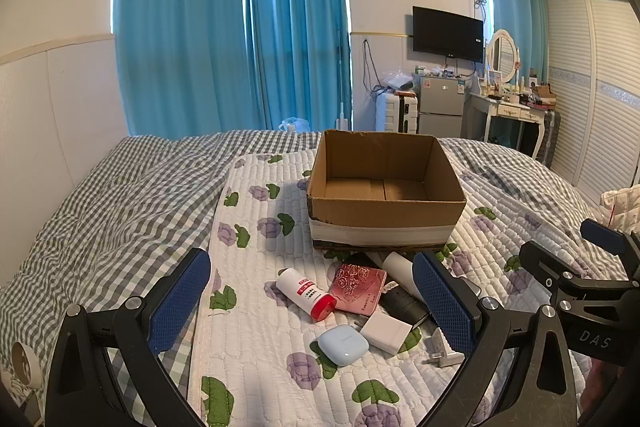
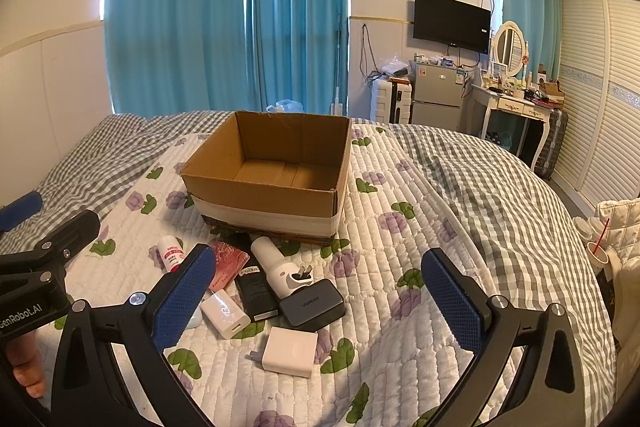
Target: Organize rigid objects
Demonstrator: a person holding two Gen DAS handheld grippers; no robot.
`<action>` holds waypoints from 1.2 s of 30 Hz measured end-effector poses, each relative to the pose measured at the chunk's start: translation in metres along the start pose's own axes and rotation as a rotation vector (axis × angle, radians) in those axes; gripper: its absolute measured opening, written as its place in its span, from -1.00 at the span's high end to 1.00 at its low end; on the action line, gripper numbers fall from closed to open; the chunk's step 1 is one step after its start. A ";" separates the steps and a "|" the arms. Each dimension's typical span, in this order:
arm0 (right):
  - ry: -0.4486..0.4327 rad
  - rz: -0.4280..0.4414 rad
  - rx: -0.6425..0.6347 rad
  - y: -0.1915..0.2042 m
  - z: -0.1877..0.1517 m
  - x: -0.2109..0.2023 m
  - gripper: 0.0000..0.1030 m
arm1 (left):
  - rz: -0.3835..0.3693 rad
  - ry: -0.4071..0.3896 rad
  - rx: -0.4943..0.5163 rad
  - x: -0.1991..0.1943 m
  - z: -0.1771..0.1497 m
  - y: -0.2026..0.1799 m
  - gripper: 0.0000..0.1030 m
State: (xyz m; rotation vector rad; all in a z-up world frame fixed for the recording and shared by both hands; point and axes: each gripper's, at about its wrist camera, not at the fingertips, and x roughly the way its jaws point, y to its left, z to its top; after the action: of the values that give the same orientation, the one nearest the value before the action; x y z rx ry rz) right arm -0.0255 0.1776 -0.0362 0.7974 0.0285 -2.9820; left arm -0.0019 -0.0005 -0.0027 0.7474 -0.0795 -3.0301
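Clutter sits bunched on the floral quilt (image 2: 400,187) just in front of the empty cardboard box (image 2: 272,163), and both your left hand-held gripper (image 1: 312,303) and right hand-held gripper (image 2: 320,299) hang over it spread wide, holding nothing. Start at the pile's loose edge — the white charger (image 2: 289,351) or blue earbud case (image 1: 343,343) — since the black bottle (image 2: 256,293), white tube (image 1: 306,293) and pink card (image 1: 358,287) touch or overlap.
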 end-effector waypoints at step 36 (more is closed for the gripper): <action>-0.005 0.001 -0.005 0.004 0.007 -0.007 -1.00 | -0.011 -0.022 -0.016 -0.012 0.011 0.002 -1.00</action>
State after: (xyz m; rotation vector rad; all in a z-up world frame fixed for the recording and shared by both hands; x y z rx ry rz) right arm -0.0228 0.1736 -0.0265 0.7893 0.0358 -2.9813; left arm 0.0036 -0.0015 0.0131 0.7154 -0.0520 -3.0458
